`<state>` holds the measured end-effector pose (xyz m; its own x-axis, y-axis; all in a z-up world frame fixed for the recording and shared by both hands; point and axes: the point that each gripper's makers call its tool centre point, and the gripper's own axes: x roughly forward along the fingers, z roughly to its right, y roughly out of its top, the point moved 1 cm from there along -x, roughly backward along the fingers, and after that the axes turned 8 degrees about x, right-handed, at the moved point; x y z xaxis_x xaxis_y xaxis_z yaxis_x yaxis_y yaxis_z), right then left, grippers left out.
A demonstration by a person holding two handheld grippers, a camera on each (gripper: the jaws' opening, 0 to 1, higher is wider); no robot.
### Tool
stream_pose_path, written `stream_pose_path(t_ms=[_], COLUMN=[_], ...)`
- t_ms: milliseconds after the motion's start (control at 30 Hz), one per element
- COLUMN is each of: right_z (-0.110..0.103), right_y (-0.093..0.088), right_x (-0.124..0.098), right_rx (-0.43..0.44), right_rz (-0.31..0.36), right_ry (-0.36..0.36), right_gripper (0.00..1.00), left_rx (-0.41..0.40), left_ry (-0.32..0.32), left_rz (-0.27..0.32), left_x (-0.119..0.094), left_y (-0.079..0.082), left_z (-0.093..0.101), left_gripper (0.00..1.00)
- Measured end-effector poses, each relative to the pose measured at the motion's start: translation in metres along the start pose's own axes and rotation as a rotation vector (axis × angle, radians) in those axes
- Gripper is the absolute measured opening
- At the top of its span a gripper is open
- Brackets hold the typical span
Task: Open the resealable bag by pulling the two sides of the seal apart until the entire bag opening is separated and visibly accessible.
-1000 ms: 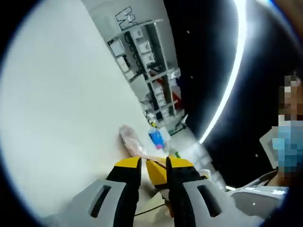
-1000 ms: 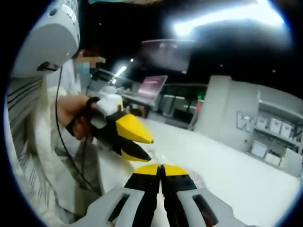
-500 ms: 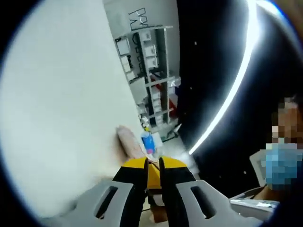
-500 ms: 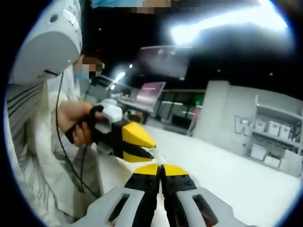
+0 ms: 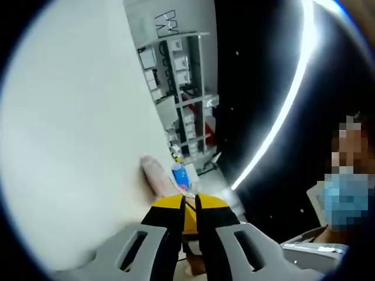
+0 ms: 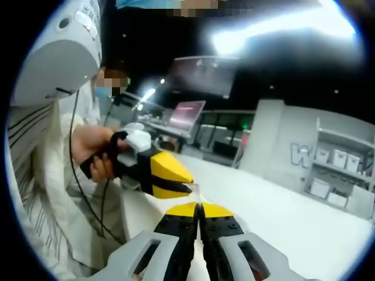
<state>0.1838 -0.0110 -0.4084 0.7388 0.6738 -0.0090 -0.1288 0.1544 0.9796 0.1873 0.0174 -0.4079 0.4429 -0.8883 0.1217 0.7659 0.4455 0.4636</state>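
- Left gripper view: the left gripper [image 5: 189, 202] has its yellow-tipped jaws pressed nearly together. A second ago they stood apart with a gap between them, so it has closed, on what looks like one side of the seal.
- Just beyond those tips, the resealable bag [image 5: 154, 174] trails away over the white table [image 5: 76, 134], its pale pinkish film lifted at the near end. What it holds is too blurred to tell.
- Right gripper view: the right gripper [image 6: 199, 209] has its jaws pressed together, as they were a second ago. Whether film sits between them cannot be told.
- Just above it the left gripper [image 6: 183, 181] comes in from the left, held in the person's hand [image 6: 94, 149]. Its jaws have narrowed and its tip has drawn close to the right one's.
- My read: both sides look pinched, the pull apart not yet begun, and no opening shows.
- Farther off, shelves [image 5: 187, 99] carry white boxes, contents unreadable.
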Motion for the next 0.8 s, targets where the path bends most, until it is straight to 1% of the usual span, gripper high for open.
stream_pose_path(t_ms=[33,100,200,400,533,800], right_z=[0.0001,0.0001,-0.0012,-0.0017,-0.0016,-0.001], right_y=[0.0,-0.0001,-0.0001,0.0002,0.0016,0.0021], right_x=[-0.0001,-0.0006,-0.0014,-0.0024,-0.0035,-0.004], right_rx=[0.0,0.0,-0.006,-0.012,-0.019,-0.035], right_rz=[0.0,-0.003,-0.004,-0.008,-0.005,-0.011], right_ry=[0.0,0.004,0.013,0.021,0.027,0.034], right_gripper=[0.0,0.0,0.0,0.0,0.0,0.0], left_rx=[0.0,0.004,0.006,0.004,-0.016,-0.024], left_ry=[0.001,0.004,0.001,-0.007,-0.01,-0.008], left_rz=[0.001,0.003,0.011,0.01,0.011,0.005], left_x=[-0.0001,0.0001,0.0008,0.0024,0.004,0.0068], left_y=[0.0022,0.0015,0.0004,-0.0012,0.0002,0.0005], left_z=[-0.0015,-0.0023,-0.0012,0.0012,0.0028,0.0041], left_gripper=[0.06,0.02,0.01,0.02,0.04,0.04])
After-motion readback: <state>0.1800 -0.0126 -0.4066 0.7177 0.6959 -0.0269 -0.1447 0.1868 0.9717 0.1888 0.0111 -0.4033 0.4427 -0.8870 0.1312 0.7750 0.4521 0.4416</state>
